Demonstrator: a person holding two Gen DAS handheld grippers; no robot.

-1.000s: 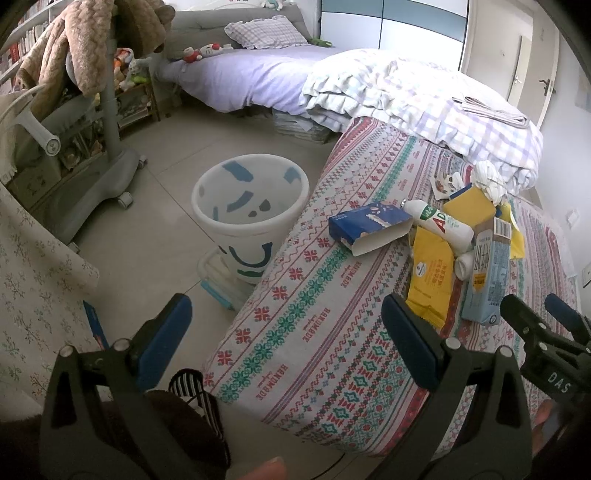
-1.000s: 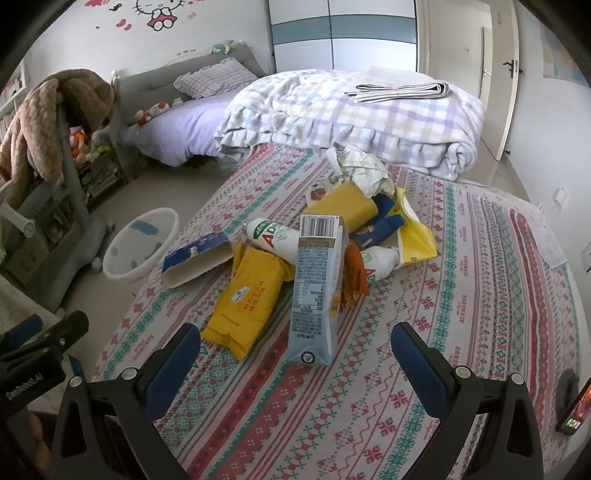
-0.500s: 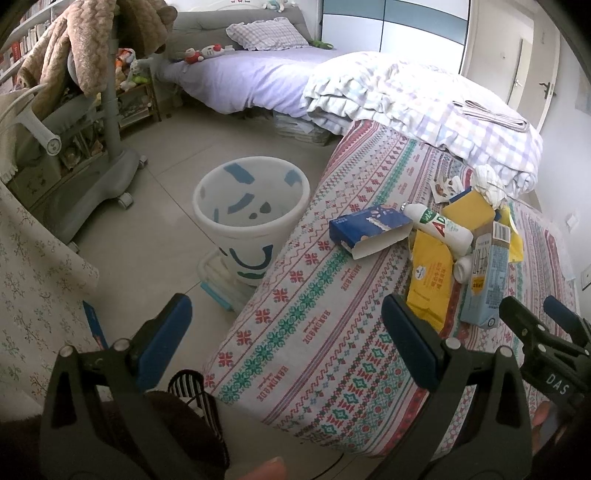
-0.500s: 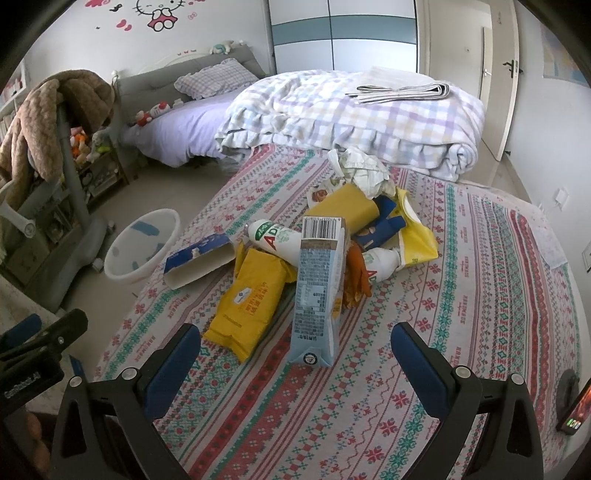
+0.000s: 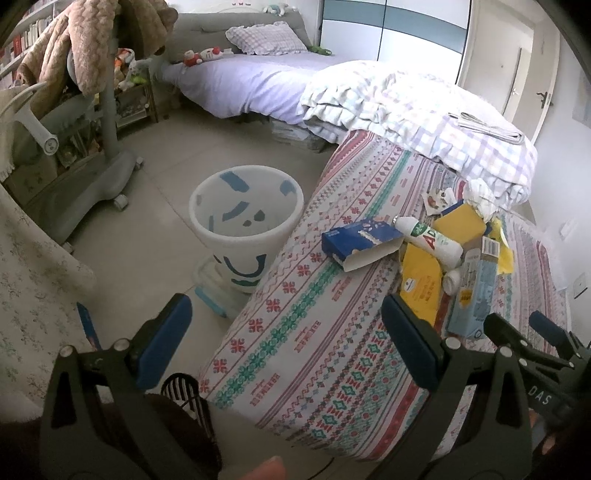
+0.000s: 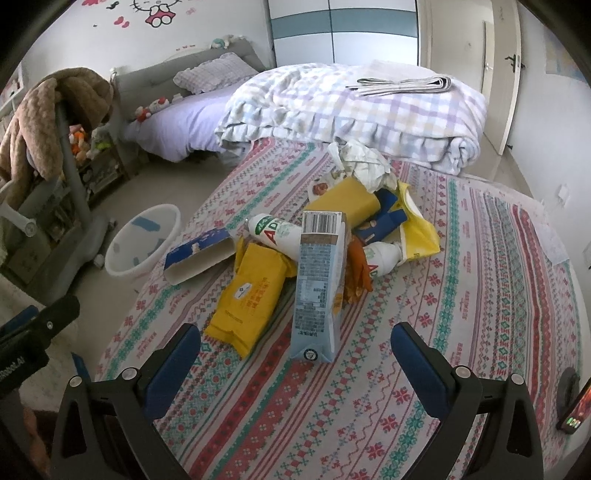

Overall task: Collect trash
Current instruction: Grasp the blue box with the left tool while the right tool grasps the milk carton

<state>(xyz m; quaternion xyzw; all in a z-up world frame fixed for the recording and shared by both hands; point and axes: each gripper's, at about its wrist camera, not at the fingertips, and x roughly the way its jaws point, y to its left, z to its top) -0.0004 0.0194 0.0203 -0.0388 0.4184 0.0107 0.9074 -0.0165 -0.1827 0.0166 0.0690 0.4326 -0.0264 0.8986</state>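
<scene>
Lying heaped on the patterned bedspread (image 6: 461, 295) — trash pile (image 6: 325, 240): cartons, bottles, yellow packets; left gripper (image 5: 288, 343) and right gripper (image 6: 295, 365) gape wide, empty.

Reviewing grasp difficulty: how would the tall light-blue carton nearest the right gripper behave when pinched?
The light-blue carton looks like a rigid box, so probably stiff. As trash it is likely light and may dent. It leans on the yellow packet, which might shift.

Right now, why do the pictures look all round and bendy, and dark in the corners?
Left wrist view: a fisheye lens bends the bed edge and blackens the corners; the white bin stays sharp, the left hand-held gripper looms dark in front. Right wrist view: same curving, the wardrobe leans; daylight is soft, the trash pile is clear, with no glare.
</scene>
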